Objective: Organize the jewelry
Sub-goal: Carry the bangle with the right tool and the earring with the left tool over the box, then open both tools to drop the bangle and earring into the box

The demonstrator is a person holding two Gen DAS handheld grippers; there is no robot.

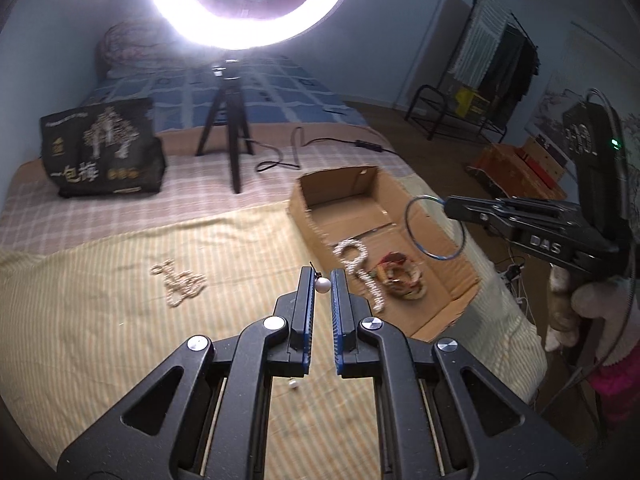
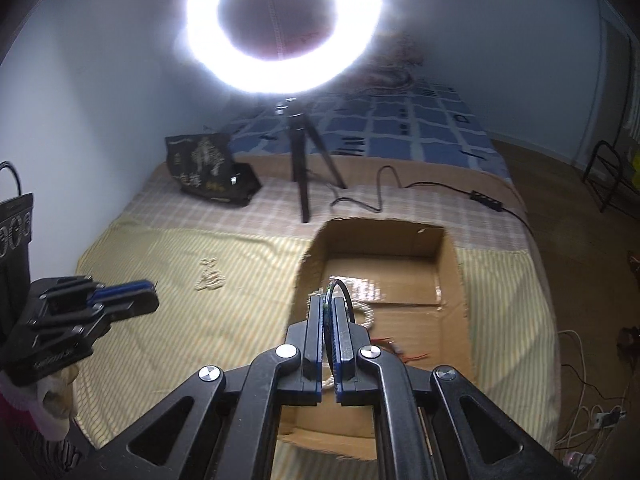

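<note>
My left gripper [image 1: 322,276] is shut on a pearl earring [image 1: 322,285], held above the striped yellow cloth [image 1: 100,320]. To its right, over the open cardboard box [image 1: 306,216], my right gripper [image 1: 446,202] is shut on a thin blue hoop bangle [image 1: 407,220]. In the right wrist view the right gripper [image 2: 328,301] pinches the bangle [image 2: 345,290] over the box [image 2: 384,236], with the left gripper [image 2: 152,286] off to the left. Inside the box lie a pearl strand [image 1: 360,268] and a red-gold piece [image 1: 400,278]. A pearl necklace [image 1: 180,286] and a single pearl [image 1: 294,385] rest on the cloth.
A ring light on a black tripod [image 1: 230,120] stands behind the cloth, its cable [image 1: 288,160] trailing right. A black bag [image 1: 104,148] sits at the back left. The bed edge drops to the floor right of the box, where cables [image 2: 580,400] lie.
</note>
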